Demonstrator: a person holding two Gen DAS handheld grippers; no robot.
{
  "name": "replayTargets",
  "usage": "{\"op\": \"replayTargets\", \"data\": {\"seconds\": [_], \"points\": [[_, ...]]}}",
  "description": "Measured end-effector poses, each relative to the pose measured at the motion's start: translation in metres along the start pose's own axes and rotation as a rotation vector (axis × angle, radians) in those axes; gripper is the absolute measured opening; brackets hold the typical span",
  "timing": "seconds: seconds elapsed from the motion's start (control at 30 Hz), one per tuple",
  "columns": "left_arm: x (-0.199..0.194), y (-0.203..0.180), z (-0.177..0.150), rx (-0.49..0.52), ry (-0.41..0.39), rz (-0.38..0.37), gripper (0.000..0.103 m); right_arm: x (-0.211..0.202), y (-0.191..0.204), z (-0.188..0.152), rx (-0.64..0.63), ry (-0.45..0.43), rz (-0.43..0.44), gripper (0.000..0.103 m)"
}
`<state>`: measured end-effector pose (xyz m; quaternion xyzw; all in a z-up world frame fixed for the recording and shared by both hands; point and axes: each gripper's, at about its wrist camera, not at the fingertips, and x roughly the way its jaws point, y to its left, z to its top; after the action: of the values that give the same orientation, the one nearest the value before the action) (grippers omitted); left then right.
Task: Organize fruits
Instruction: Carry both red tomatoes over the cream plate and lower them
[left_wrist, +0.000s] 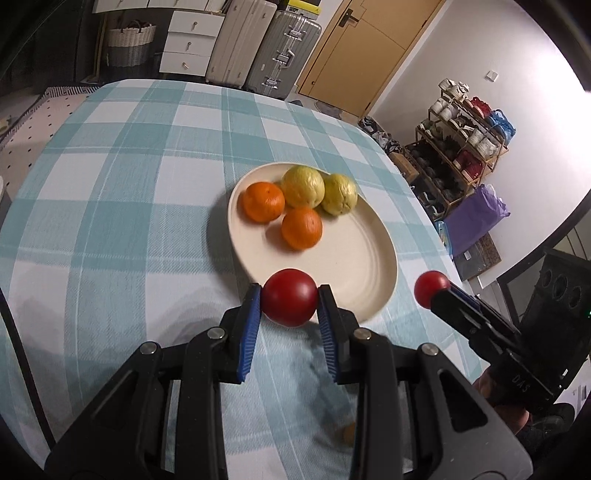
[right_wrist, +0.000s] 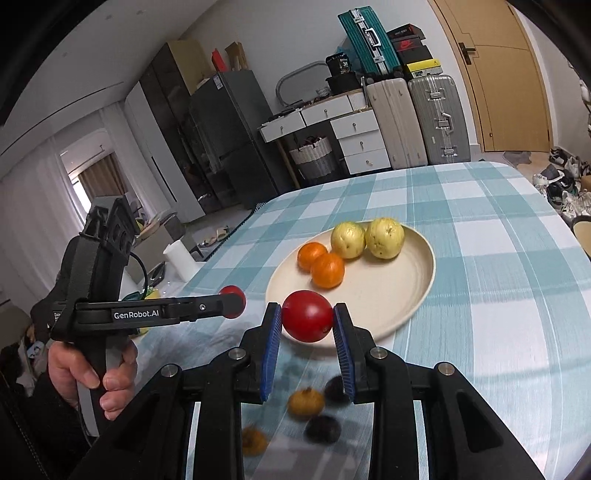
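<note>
Both grippers clamp red tomatoes; left gripper (right_wrist: 236, 301) reads "GenRobot.AI".

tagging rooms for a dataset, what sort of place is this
Most likely a lived-in home, a dining or multi-use room: a table under a blue-and-white checked tablecloth, hard-shell silver suitcases by a tan wooden door, and a wooden shoe rack.

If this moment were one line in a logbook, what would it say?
left gripper: holding red fruit | right gripper: holding red fruit | plate: two oranges, two yellow fruits
</note>
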<state>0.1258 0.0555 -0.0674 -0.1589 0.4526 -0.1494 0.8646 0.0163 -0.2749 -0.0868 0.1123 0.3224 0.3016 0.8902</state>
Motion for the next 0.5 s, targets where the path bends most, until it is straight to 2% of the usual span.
{"op": "replayTargets", "data": {"seconds": [0.27,0.5], "points": [[0.029,0.002,0.029,-0.005,0.020,-0.002,0.027,0.036,-0.014,0.034,0.001,0.037,0.007,0.029],[0.054,0.004,0.043,0.008,0.047,0.006,0.027,0.066,-0.029,0.050,0.029,0.075,0.008,0.029]]}}
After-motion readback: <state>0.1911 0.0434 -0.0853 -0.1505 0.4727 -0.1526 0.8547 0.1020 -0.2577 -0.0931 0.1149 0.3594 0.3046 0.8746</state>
